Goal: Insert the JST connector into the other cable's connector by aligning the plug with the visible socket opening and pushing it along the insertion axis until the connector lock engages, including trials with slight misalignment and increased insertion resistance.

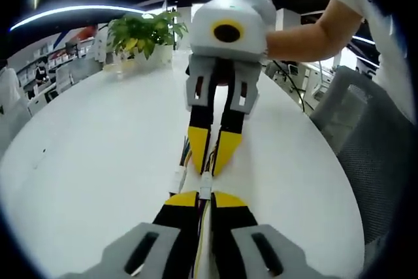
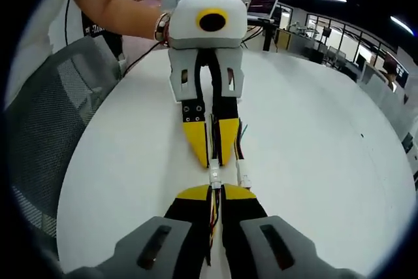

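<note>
The two grippers are facing each other nose to nose over the round white table (image 1: 91,161), and the small white JST connector (image 1: 205,182) is sitting between their tips, just above the tabletop; in the left gripper view the left gripper (image 1: 200,199) is rising from the bottom with its yellow-tipped black jaws drawn nearly together, pinching a bundle of thin multicoloured wires (image 1: 203,227) whose white plug is poking out ahead of the tips; the right gripper (image 1: 212,161) is pointing down at it from beyond the connector, its jaws likewise close together on its own cable end; a second small white plug (image 1: 177,180) is lying on the table just beside the connector, loose.

In the right gripper view the same white connector pair (image 2: 214,176) is bridging the gap between the two sets of tips; whether the halves are fully seated I cannot tell.

A person's bare forearm (image 1: 307,34) is reaching in behind the right gripper, holding its white body; a green leafy potted plant (image 1: 145,34) is standing at the table's far edge, and a grey mesh chair (image 1: 366,142) is sitting beside the table.
</note>
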A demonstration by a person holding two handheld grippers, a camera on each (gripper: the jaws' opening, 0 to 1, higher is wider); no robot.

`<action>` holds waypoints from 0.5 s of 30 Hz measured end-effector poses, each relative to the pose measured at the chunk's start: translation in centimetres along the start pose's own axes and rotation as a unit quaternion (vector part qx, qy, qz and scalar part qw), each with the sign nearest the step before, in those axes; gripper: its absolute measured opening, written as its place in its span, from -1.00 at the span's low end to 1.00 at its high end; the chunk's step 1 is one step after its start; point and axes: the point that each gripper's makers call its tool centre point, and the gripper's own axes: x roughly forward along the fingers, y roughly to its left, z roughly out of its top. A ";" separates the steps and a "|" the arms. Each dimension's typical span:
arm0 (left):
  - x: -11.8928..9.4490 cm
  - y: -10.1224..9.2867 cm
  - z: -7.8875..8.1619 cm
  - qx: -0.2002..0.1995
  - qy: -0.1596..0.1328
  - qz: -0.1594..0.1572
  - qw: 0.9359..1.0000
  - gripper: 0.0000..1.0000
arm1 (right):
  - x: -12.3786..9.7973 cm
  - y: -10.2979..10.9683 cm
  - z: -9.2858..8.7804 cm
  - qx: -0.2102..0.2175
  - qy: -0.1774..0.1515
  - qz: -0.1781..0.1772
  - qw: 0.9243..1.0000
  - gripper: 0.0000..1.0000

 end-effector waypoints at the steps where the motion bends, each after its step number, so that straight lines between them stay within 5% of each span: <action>1: 0.0 0.0 -0.1 0.000 0.000 -0.001 1.000 -0.99 | 0.0 0.0 0.0 0.000 0.000 0.000 1.000 -0.96; 15: 0.2 -0.1 -0.4 0.001 0.001 -0.005 1.000 -0.99 | 0.2 0.1 -0.1 0.006 -0.003 0.000 1.000 -0.96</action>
